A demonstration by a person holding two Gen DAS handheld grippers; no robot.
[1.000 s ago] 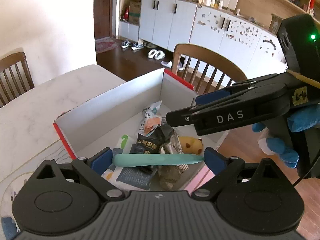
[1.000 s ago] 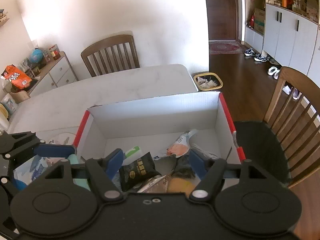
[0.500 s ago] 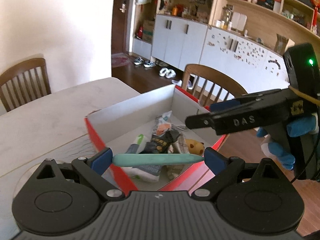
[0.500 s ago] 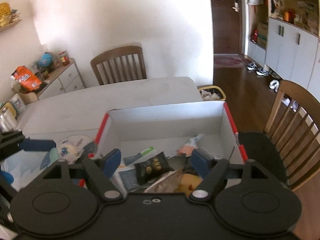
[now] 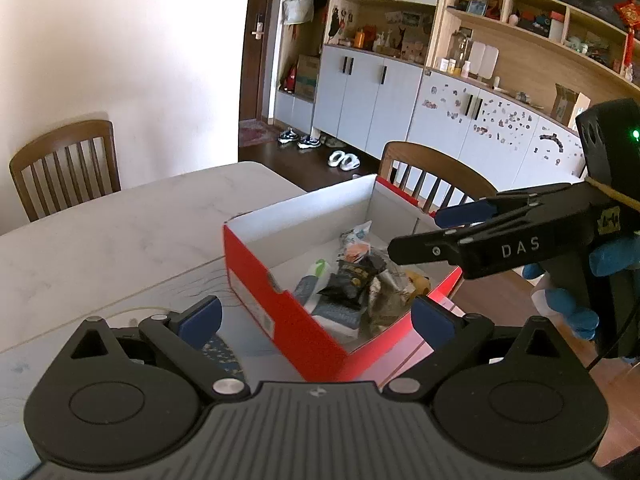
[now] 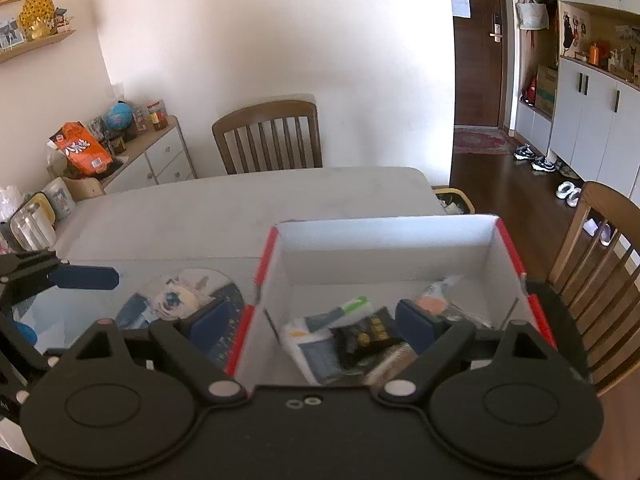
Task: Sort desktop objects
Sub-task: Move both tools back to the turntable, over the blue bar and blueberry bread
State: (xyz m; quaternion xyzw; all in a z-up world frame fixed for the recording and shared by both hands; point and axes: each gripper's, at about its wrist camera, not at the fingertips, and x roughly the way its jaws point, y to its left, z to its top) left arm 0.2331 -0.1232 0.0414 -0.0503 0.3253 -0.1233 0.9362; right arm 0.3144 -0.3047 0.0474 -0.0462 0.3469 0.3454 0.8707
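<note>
The left tool (image 5: 316, 318) stands wide open with nothing between its pads. The right tool (image 6: 310, 326) is empty too, its jaws opening wide. Both hang above the red box (image 5: 280, 304) on the desk (image 5: 120, 232). Packets (image 6: 360, 334) lie heaped inside the box; a round printed card (image 6: 180, 298) lies on the desk just beside it.

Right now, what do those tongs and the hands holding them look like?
Both tongs are matte black plastic with round pivot discs and dark blue pads. The right tongs carry white "DAS" lettering, a yellow sticker, a green light and a thin black cable. The hand holding them wears a blue glove. The left tongs have a ribbed grey-black body.
</note>
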